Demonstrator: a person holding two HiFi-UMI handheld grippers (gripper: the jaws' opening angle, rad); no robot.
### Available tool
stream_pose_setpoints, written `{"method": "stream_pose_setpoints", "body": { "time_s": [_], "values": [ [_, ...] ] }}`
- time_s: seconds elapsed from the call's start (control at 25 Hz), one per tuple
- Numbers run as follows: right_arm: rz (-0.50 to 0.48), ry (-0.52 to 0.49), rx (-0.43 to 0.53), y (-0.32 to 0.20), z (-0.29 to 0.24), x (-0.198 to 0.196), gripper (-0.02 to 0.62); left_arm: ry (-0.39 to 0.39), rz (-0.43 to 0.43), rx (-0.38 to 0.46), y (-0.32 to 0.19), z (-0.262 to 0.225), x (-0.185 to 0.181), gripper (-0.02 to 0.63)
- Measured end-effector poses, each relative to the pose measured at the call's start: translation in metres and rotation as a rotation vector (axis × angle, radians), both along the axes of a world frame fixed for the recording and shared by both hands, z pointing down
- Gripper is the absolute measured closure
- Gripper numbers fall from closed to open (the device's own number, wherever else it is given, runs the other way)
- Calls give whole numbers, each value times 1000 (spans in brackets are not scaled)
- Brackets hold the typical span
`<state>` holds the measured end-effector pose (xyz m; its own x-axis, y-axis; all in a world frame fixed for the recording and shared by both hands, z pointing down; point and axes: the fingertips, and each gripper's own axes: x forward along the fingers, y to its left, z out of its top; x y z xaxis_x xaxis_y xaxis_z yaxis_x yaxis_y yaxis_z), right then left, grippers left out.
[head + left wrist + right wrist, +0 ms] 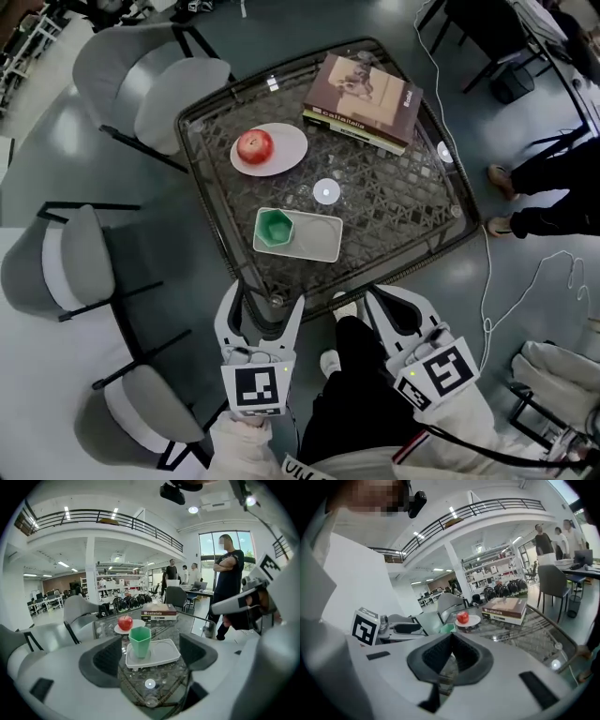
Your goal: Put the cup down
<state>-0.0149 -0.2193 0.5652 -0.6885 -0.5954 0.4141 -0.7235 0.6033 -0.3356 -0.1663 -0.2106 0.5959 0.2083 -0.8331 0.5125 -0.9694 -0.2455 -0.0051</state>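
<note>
woven glass-topped table [412, 202] bears faceted green cup [275, 228].

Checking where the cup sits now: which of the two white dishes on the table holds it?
The rectangular tray: the green cup stands upright at its left end. The round plate behind it carries only the red apple.

The head view looks steeply down over the whole bench [403, 202] from above its near edge. Both gripper views sit low just off that edge, facing across it — all three share the cup [275, 227], apple [254, 145] and books [364, 101].
</note>
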Motion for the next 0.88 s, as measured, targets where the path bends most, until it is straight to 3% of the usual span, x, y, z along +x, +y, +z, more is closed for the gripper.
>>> {"method": "stream_pose_setpoints", "body": {
  "time_s": [0.2, 0.36, 0.76, 0.88],
  "values": [
    [10, -14, 55, 30, -47, 3, 589, -3, 15, 60, 34, -52, 9, 212],
    [24, -11, 94, 61, -82, 7, 589, 39, 16, 114, 65, -98, 18, 213],
    [65, -33, 193, 152, -169, 19, 589, 33, 33, 207, 160, -192, 31, 216],
    [71, -38, 238, 178, -195, 22, 589, 25, 39, 243, 187, -215, 33, 246]
  ]
}}
